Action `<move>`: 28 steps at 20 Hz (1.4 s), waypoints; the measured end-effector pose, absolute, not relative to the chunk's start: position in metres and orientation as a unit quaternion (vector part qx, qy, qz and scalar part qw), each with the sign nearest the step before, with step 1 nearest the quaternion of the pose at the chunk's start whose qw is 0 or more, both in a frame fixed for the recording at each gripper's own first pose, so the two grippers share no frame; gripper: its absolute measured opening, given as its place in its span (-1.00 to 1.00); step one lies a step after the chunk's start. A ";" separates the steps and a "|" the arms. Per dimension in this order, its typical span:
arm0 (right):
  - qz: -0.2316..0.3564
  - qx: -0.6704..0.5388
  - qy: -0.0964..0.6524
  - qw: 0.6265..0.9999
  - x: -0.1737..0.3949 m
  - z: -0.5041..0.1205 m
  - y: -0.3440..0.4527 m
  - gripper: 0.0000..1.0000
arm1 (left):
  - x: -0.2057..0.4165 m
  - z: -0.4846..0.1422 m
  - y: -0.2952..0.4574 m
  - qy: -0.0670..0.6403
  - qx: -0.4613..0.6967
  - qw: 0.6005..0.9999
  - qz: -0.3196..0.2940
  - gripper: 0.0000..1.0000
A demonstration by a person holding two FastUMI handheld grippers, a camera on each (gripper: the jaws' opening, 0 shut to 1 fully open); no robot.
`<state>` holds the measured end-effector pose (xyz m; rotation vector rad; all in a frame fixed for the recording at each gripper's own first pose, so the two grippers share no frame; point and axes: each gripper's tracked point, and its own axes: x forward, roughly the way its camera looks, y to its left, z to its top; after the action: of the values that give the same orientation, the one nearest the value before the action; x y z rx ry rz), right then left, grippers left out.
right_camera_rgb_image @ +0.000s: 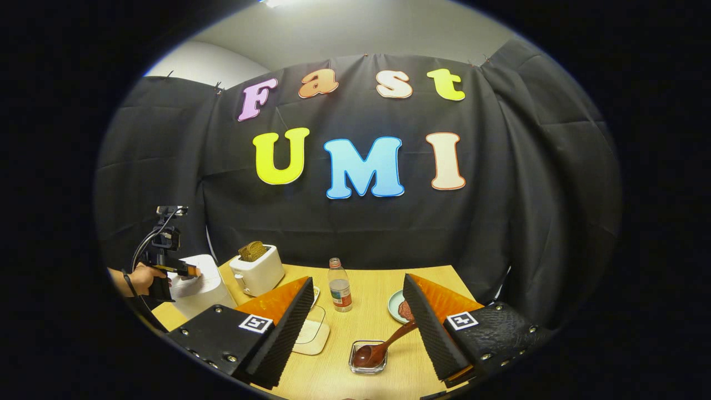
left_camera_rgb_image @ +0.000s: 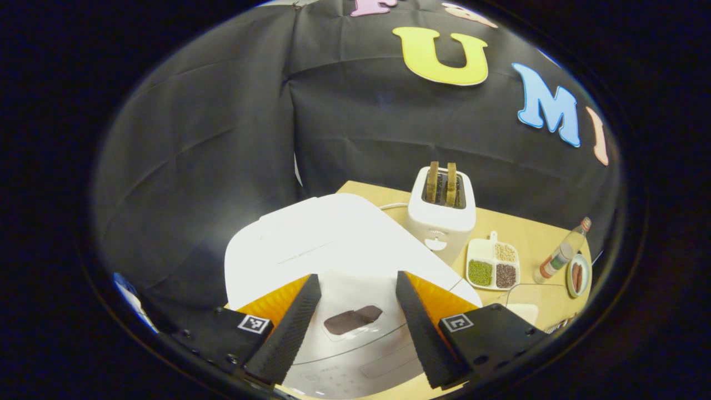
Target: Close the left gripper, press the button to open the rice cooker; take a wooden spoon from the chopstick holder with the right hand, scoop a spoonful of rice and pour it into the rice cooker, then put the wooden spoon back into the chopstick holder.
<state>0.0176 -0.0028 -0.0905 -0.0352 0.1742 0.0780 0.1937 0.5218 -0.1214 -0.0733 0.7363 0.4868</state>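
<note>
Now both grippers hang open, holding nothing.
One wooden spoon (right_camera_rgb_image: pixel 383 347) at lower centre: bowl in one glass holder (right_camera_rgb_image: pixel 367 358), handle slanting up-right; one rice cooker (left_camera_rgb_image: pixel 333 250) shut under left gripper (left_camera_rgb_image: pixel 355 325); right gripper (right_camera_rgb_image: pixel 358 330).

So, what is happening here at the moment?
A person holds a gripper in each hand at a wooden table. The left gripper hovers open above the white rice cooker, whose lid is down; the button is not pressed yet. The right gripper is open too and holds nothing. The wooden spoon rests in a small clear holder before it. A toaster and a bottle stand behind.
</note>
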 end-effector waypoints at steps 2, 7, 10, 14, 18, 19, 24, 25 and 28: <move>0.041 -0.016 0.087 0.995 0.017 -0.090 -0.002 0.96 | 0.196 -0.121 0.522 0.355 -0.036 0.905 0.232 0.94; 0.048 -0.021 0.079 0.996 0.013 -0.082 0.004 0.96 | 0.197 -0.106 0.519 0.334 -0.069 0.912 0.229 0.94; 0.045 -0.024 0.068 0.996 0.011 -0.073 0.004 0.96 | 0.204 -0.073 0.504 0.287 -0.063 0.932 0.212 0.94; 0.043 -0.028 0.054 0.997 0.007 -0.060 0.003 0.96 | 0.205 0.002 0.462 0.196 -0.051 0.965 0.167 0.96; 0.046 -0.032 0.032 0.998 0.005 -0.038 0.009 0.96 | 0.184 0.092 0.407 0.100 -0.028 0.987 0.126 0.94; 0.046 -0.036 0.026 0.998 0.004 -0.031 0.010 0.96 | 0.174 0.114 0.391 0.075 -0.017 0.991 0.113 0.94; 0.041 -0.021 -0.003 0.999 -0.005 0.008 0.021 0.87 | 0.129 0.195 0.298 -0.005 0.019 0.998 0.057 0.90; 0.039 -0.017 -0.007 0.999 -0.007 0.015 0.022 0.87 | 0.118 0.205 0.281 -0.010 0.019 0.999 0.048 0.92; 0.033 -0.004 -0.023 0.999 -0.012 0.034 0.023 0.96 | 0.101 0.213 0.248 -0.013 0.008 1.000 0.023 0.94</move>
<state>-0.0121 0.0225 0.0337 -0.0081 -0.0463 0.0654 0.1007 0.2479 0.2129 0.0166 -0.0256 0.0462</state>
